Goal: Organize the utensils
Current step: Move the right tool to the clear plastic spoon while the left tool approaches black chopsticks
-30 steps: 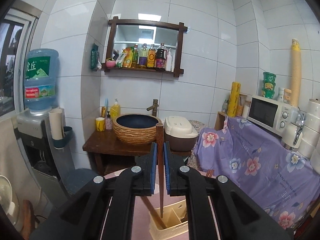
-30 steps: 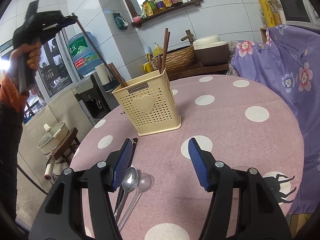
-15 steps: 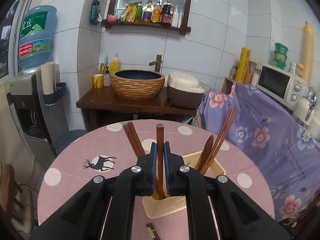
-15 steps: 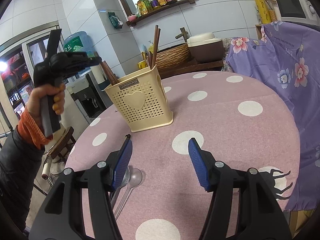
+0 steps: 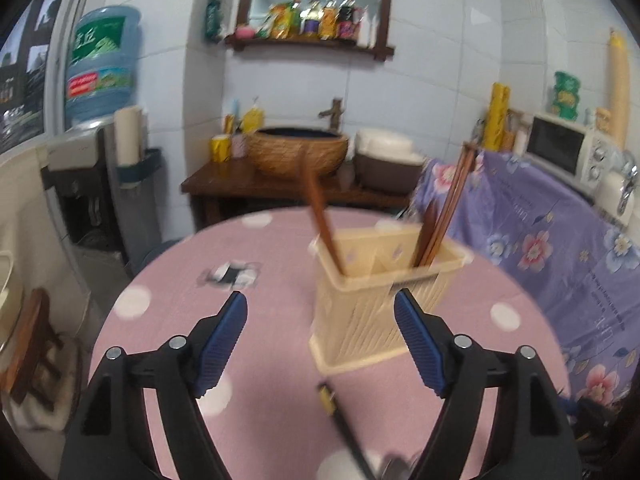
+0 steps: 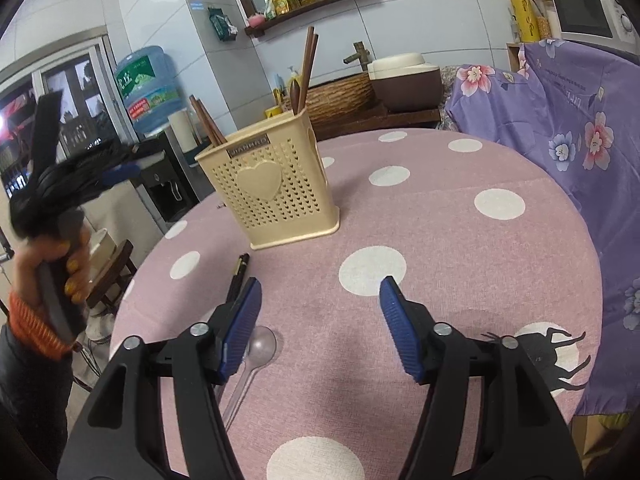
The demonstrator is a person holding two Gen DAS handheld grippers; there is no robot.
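Observation:
A cream perforated utensil holder (image 5: 360, 320) (image 6: 276, 192) stands on the pink dotted table (image 6: 480, 240). Brown chopsticks (image 5: 320, 216) lean in its left compartment, and more chopsticks (image 5: 448, 208) with a wooden spoon stand in its right one. My left gripper (image 5: 320, 296) hovers just in front of the holder; its jaws are opening and nothing is between them. In the right wrist view it shows as a blur at the left, in a hand (image 6: 68, 264). My right gripper (image 6: 320, 280) hangs low over the table, its jaws opening, empty. A black chopstick (image 6: 238, 276) and a clear spoon (image 6: 260, 348) lie by its left finger.
A purple flowered cloth (image 6: 580, 120) covers the counter right of the table, with a microwave (image 5: 560, 152) on it. Behind the table stands a dark wooden stand with a woven basin (image 5: 300, 152). A water dispenser (image 5: 96, 80) and a low stool (image 5: 36, 340) are at the left.
The left gripper came down over the holder, opened wide and let go of the brown chopstick, which now leans in the holder. The right gripper opened slightly and stayed in place.

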